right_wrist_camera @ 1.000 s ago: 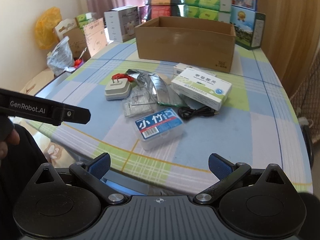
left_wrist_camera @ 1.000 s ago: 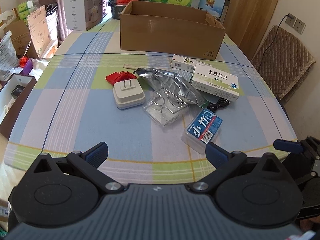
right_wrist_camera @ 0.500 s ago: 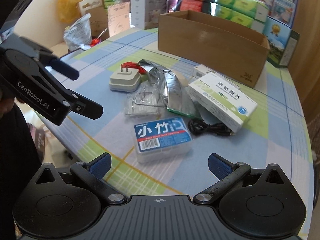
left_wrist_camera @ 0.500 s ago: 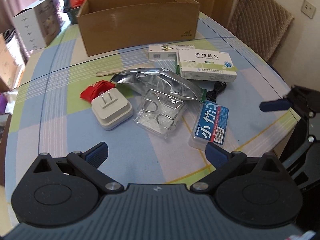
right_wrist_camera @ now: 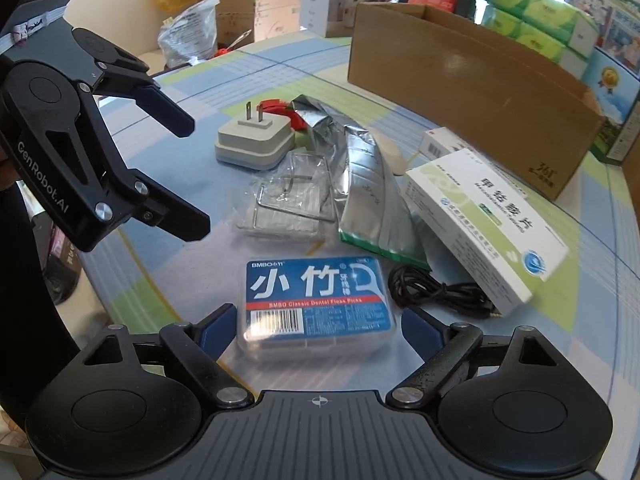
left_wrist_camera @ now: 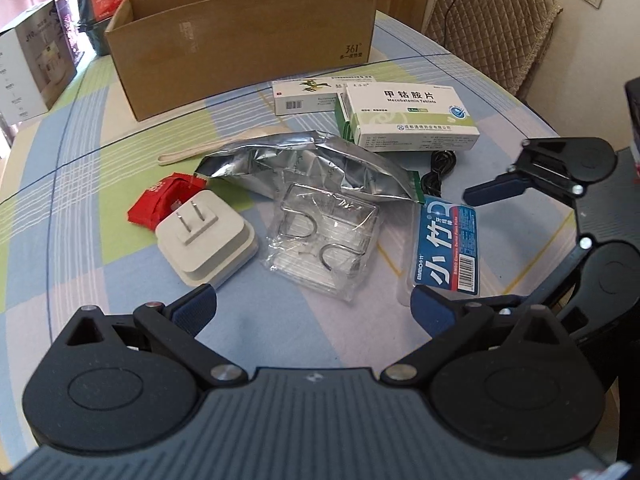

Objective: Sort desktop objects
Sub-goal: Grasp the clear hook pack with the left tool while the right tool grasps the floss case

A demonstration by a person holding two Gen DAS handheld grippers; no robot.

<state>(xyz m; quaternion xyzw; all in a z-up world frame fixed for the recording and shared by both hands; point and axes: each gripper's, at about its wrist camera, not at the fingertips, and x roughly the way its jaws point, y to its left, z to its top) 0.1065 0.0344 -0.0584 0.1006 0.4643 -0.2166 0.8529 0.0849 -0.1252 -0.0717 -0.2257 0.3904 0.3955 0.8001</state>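
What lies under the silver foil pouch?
The silver foil pouch overlaps the far edge of the clear plastic packet and part of the red wrapper. A pale flat stick runs behind it. Anything else beneath is covered.

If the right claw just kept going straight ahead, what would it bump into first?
Most likely the blue floss box, already lying between the open right gripper's fingertips. Depth is hard to judge.
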